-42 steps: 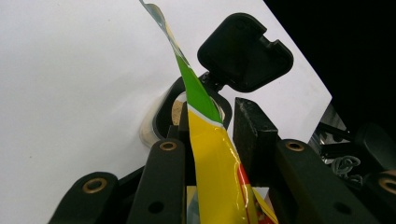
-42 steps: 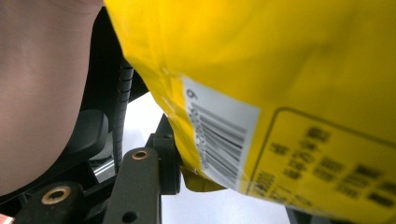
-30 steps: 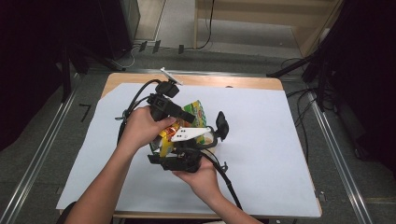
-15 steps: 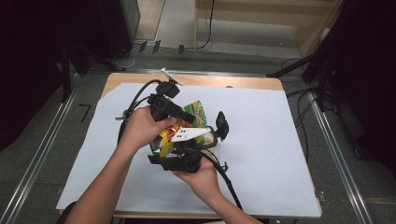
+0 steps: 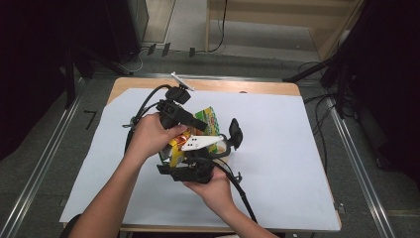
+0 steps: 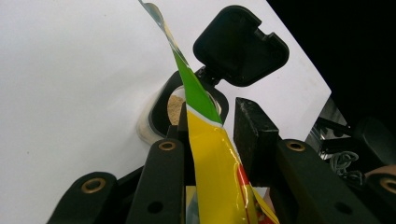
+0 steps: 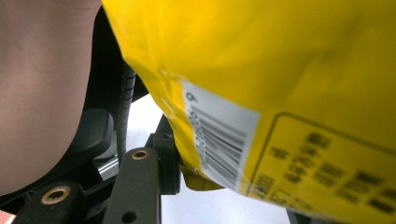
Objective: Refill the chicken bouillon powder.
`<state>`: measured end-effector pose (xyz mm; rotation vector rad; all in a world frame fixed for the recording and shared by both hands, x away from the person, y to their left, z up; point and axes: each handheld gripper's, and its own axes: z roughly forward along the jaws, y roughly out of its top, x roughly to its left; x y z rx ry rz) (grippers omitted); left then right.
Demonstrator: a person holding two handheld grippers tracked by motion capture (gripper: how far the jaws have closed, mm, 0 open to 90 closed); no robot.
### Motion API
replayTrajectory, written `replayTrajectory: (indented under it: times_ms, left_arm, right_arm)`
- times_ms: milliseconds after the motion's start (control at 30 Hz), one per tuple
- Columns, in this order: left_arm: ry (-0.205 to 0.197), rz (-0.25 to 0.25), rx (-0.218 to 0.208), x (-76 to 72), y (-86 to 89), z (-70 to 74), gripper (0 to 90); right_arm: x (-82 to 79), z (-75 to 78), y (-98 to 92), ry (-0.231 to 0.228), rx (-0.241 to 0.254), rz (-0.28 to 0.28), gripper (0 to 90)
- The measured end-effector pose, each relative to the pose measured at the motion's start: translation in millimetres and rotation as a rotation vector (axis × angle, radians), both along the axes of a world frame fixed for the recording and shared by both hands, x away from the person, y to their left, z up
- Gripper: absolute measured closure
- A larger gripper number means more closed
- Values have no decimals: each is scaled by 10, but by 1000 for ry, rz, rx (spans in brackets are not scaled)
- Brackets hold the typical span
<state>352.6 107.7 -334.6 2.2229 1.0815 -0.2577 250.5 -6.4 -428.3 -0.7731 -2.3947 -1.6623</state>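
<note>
A yellow and green snack bag [image 5: 212,118] is held up between both grippers over the white sheet. My left gripper [image 5: 200,124] comes in from the upper left and is shut on the bag's upper part [image 6: 205,140]. Its green top edge leans over a clear jar [image 6: 175,107] with brownish contents. The jar's black flip lid [image 6: 240,44] stands open. My right gripper [image 5: 173,159] is under the bag, shut on its lower end. In the right gripper view the barcode side of the bag [image 7: 280,93] covers one jaw, and the other finger [image 7: 140,186] touches the bag's bottom corner.
The jar [image 5: 225,144] stands near the middle of a white sheet [image 5: 297,148] that covers a wooden table [image 5: 223,86]. A small pale strip [image 5: 182,82] lies at the back edge. Cables trail from both grippers. Free sheet lies to the right and left.
</note>
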Motion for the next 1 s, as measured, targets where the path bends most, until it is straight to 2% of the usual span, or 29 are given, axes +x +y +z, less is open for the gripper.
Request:
replayTrajectory:
  times_ms: [267, 467, 633, 667, 833, 1000]
  left_arm:
    - [-4, 2, -1, 2, -2, -4, 735]
    - [-31, 7, -9, -27, 4, 35, 736]
    - [-39, 9, -10, -25, 12, 23, 736]
    - [-52, 8, -12, -33, 15, 29, 737]
    - [-53, 17, -16, -31, 20, 24, 738]
    - [-37, 18, -18, -10, 28, -6, 738]
  right_arm:
    - [11, -10, 0, -10, -7, 0, 609]
    - [12, 5, 4, -38, -10, -5, 609]
    - [22, -9, 13, -37, -15, -6, 609]
    - [22, -9, 13, -40, -17, -7, 609]
    - [30, -5, 11, -47, -17, -4, 609]
    - [39, -16, 11, -31, -18, 0, 608]
